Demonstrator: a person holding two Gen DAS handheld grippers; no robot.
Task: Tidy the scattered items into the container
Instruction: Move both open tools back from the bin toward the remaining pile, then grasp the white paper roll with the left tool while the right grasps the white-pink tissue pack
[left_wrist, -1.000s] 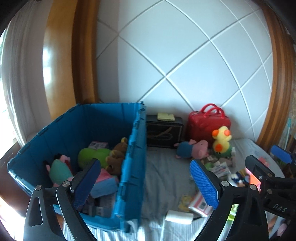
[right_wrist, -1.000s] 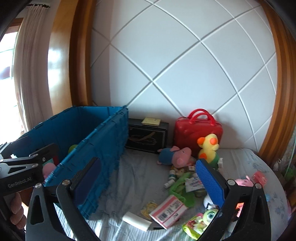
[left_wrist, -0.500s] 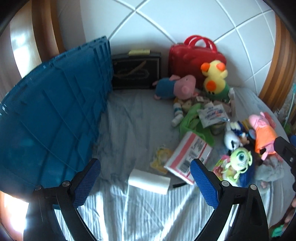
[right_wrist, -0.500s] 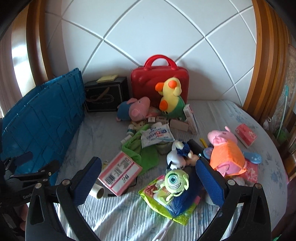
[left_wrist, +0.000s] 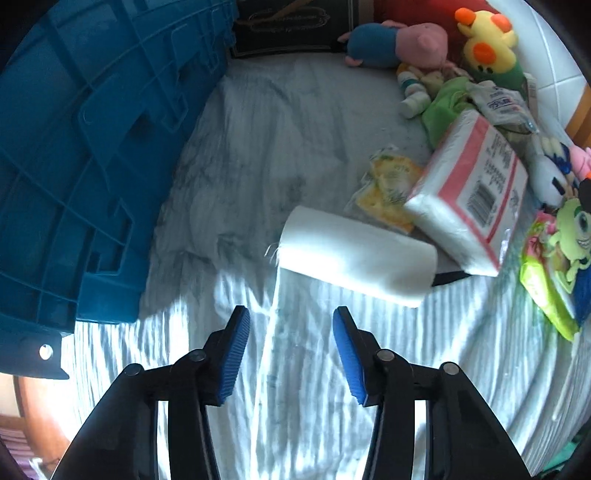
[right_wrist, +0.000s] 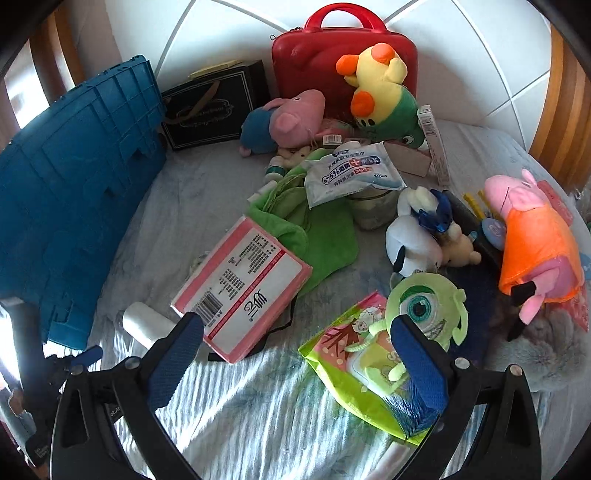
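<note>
The blue crate (left_wrist: 74, 155) stands at the left; it also shows in the right wrist view (right_wrist: 70, 192). A white paper roll (left_wrist: 354, 254) lies on the bed just ahead of my left gripper (left_wrist: 291, 350), which is open and empty, its jaws partly narrowed. My right gripper (right_wrist: 295, 365) is wide open and empty above a pink tissue pack (right_wrist: 243, 284) and a green one-eyed plush (right_wrist: 428, 306) on a green packet (right_wrist: 354, 373). The roll shows at the left of that view (right_wrist: 147, 325).
Scattered on the grey bedsheet: a green cloth (right_wrist: 317, 229), wipes packet (right_wrist: 351, 173), white dog plush (right_wrist: 417, 232), orange-dressed pig plush (right_wrist: 535, 236), blue pig plush (right_wrist: 284, 122), yellow duck (right_wrist: 380, 88). A red case (right_wrist: 343, 48) and black box (right_wrist: 214, 107) stand against the wall.
Both grippers have dropped toward the bed and moved right, away from the crate. The left gripper's jaws have narrowed and now sit just short of the paper roll.
</note>
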